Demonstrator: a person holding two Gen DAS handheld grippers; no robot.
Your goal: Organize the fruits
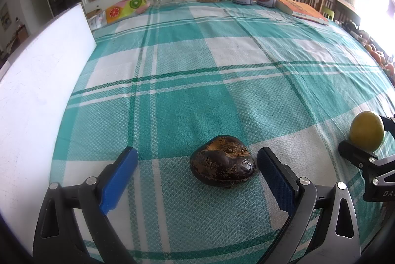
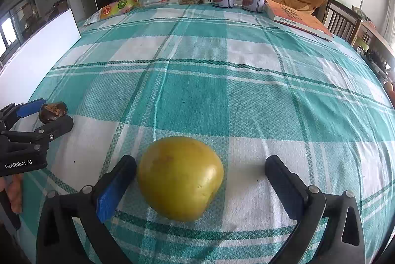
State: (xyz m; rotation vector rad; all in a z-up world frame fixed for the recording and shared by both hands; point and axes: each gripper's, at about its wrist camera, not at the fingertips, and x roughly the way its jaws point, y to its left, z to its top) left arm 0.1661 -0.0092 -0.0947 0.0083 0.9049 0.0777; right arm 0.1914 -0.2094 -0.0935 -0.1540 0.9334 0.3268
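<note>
While both grippers point down at the checked tablecloth (image 2: 197,96), the right gripper (image 2: 201,172) stands wide open around a yellow fruit (image 2: 180,177) on the cloth, which sits just beside the left finger (image 2: 116,187) and well clear of the other. The left gripper (image 1: 197,165) is open too, holding nothing: a dark brown fruit (image 1: 222,165) lies between its fingers, close by the right finger (image 1: 276,177), apart from the left one.
</note>
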